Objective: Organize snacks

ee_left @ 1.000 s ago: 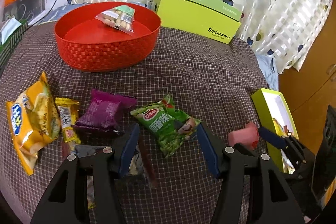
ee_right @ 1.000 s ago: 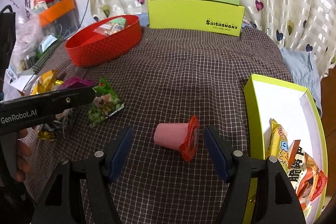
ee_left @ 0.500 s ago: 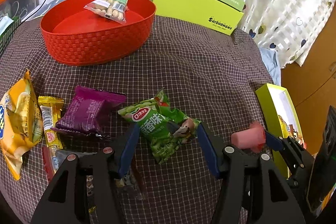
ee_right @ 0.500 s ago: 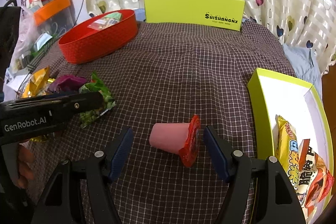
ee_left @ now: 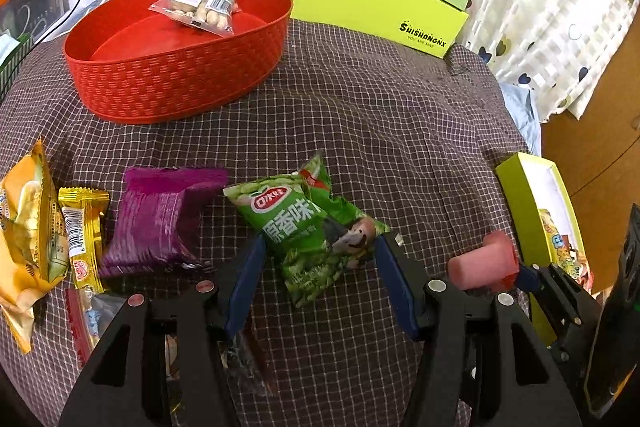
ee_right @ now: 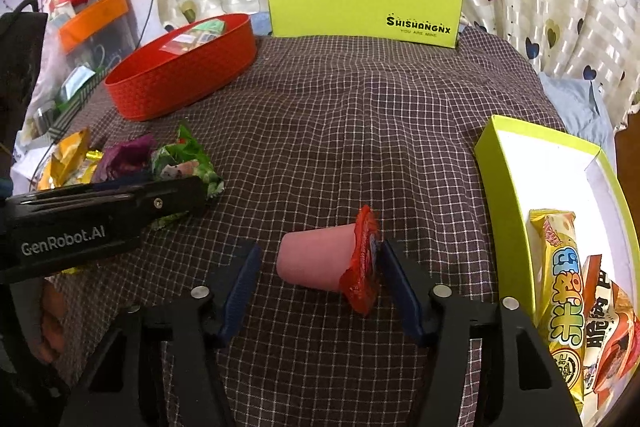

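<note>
In my left wrist view, my left gripper [ee_left: 316, 275] sits lower and closer to the green pea snack bag [ee_left: 310, 227] than it did a moment ago. The bag now lies between the two blue fingers [ee_left: 244, 283], which stand apart and do not press on it, so this gripper holds nothing yet. The bag rests on the checked cloth [ee_left: 380, 131]. Just beside it are a purple packet [ee_left: 160, 219], a small yellow bar [ee_left: 82, 231] and a yellow chip bag [ee_left: 28, 227]. Further back is the red basket [ee_left: 176, 83] with a bag of peanuts [ee_left: 200, 7] inside. I think the green bag is my next pick, and the basket may be where it goes. In my right wrist view, my right gripper [ee_right: 320, 279] has the pink jelly cup [ee_right: 316, 259] lying on its side between its fingers. A moment ago the fingers stood wider; now they are closing in on the cup. One finger is just beside the cup's red foil lid [ee_right: 362, 259], and the other has a gap to the cup's bottom, so the cup is not squeezed yet. To the right is the open yellow-green box [ee_right: 504, 187] with snack packs already in it. I guess the cup goes there once I have it tight.
</note>
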`<act>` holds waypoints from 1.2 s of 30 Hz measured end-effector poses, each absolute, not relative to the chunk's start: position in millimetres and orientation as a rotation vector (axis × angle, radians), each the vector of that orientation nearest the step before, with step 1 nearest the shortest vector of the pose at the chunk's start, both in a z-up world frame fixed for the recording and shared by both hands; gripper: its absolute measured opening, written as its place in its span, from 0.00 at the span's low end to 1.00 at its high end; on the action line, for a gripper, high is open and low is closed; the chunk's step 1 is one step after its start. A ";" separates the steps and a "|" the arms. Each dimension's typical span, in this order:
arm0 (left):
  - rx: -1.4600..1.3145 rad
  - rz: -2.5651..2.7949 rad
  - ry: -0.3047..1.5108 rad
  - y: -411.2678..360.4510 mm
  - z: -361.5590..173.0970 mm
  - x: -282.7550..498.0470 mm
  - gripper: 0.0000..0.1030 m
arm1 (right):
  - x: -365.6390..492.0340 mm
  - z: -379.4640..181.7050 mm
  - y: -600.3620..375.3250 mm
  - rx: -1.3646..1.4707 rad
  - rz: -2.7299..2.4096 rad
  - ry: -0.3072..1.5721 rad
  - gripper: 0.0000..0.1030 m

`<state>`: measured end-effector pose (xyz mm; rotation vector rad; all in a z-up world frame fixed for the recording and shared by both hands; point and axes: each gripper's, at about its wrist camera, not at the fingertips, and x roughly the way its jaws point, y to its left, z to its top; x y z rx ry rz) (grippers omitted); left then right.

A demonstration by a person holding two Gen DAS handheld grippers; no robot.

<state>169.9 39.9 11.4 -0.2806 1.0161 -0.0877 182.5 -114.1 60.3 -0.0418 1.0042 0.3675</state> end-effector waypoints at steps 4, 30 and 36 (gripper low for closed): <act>-0.278 -0.080 1.022 38.7 8.3 171.2 0.57 | 182.4 60.5 -115.8 -0.034 0.366 1.003 0.50; -0.256 -0.085 0.980 40.4 12.8 164.4 0.22 | 174.9 64.4 -119.7 -0.003 0.368 0.979 0.44; -0.240 -0.104 0.969 40.7 20.0 160.3 0.22 | 173.8 65.0 -120.3 0.003 0.370 0.973 0.43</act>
